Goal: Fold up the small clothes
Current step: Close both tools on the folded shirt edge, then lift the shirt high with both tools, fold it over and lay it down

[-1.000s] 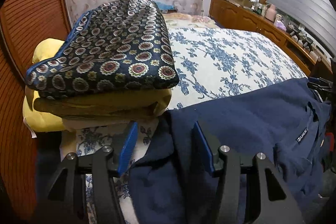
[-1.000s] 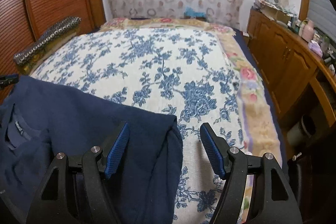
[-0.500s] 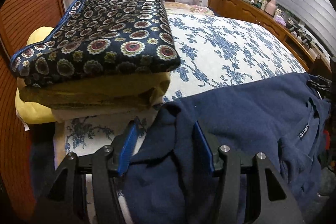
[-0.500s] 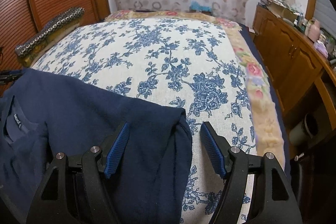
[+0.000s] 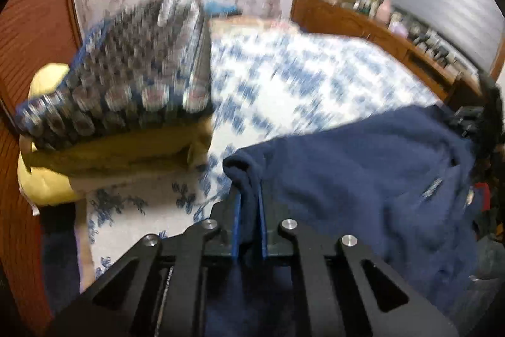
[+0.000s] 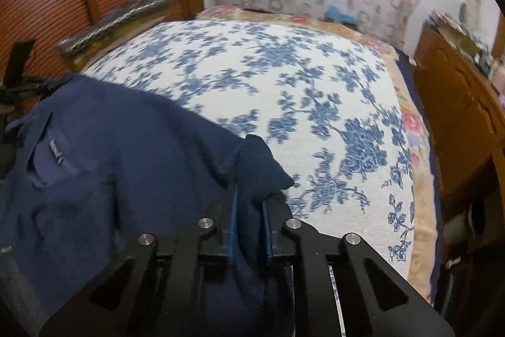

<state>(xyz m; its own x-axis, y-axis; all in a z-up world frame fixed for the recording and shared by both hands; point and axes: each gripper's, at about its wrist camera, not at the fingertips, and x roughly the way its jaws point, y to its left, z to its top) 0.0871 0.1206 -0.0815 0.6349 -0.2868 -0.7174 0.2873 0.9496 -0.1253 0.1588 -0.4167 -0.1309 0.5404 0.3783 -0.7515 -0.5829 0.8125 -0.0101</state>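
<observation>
Both grippers, left gripper (image 5: 249, 210) and right gripper (image 6: 249, 210), have just closed fingers onto the navy shirt (image 6: 126, 153); we judge it soft, light, best held at corners

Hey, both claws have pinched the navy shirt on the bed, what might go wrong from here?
1. The left claw and right claw each hold only a small bunched corner of the navy shirt, so it may slip out when lifted.
2. The stack of folded clothes sits close to the left claw; a swing could knock it.
</observation>
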